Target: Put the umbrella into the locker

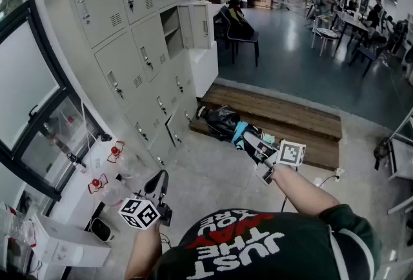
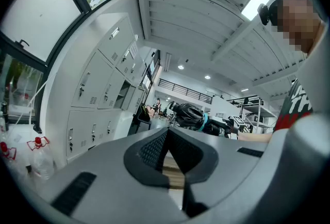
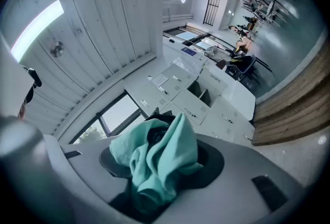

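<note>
A: Head view first; where is the umbrella?

B: The umbrella (image 1: 221, 120), folded, black with a teal band, sticks out of the right hand-held gripper (image 1: 244, 137), whose jaws are clamped on its teal end; it hangs in the air above the floor (image 1: 213, 175), in front of the wooden step (image 1: 284, 119) and near the bottom row of the lockers (image 1: 122, 59); it is outside every compartment.

A: Any compartment open?

B: One; the open locker (image 1: 172, 30) sits in the upper rows, its door (image 1: 197, 24) swung out.

A: And the other side?

B: The left hand-held gripper (image 1: 159, 177) is low, on the window (image 1: 29, 98) side; jaws together, nothing in them; red-capped bottles (image 1: 115, 152) stand to its left.

A: Left gripper view?

B: Its pads meet at the tips with nothing between them; the lockers (image 2: 98, 94) rise at the left; the umbrella (image 2: 188, 113) shows beyond, in the right one's grip.

A: Right gripper view?

B: Teal fabric and black folds of the umbrella (image 3: 160, 161) fill the gap; the jaws stand fairly wide around the bundle, pressed on it; past it, the lockers (image 3: 180, 99), the open one (image 3: 203, 95) among them.
</note>
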### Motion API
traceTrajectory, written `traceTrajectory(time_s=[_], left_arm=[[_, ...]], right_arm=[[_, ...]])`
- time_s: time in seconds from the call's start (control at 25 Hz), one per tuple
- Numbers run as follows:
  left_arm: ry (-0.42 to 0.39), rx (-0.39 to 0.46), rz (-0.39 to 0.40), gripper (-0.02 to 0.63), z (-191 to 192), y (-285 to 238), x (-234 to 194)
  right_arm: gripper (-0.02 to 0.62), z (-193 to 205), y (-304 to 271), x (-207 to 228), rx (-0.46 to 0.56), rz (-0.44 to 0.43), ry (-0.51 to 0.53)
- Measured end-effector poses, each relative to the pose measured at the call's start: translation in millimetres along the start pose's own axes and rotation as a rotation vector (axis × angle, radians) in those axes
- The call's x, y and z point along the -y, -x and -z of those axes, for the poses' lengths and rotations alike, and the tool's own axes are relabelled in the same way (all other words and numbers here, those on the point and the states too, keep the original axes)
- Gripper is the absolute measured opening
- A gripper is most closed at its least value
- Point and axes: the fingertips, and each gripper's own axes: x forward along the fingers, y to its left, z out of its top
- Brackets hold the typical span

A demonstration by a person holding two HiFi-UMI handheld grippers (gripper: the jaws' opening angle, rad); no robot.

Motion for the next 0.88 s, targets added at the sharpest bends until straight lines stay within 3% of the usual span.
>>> traceTrajectory(time_s=[0.48, 0.88], left_arm=[[-0.015, -0.013, 0.015, 0.008, 8, -29, -1], [-0.037, -0.005, 0.027, 0.009, 13, -93, 43]], right_arm=[[0.224, -11, 0, 20, -0.002, -0.010, -0.014], [0.222, -59, 30, 47, -0.026, -0.009, 0.015]])
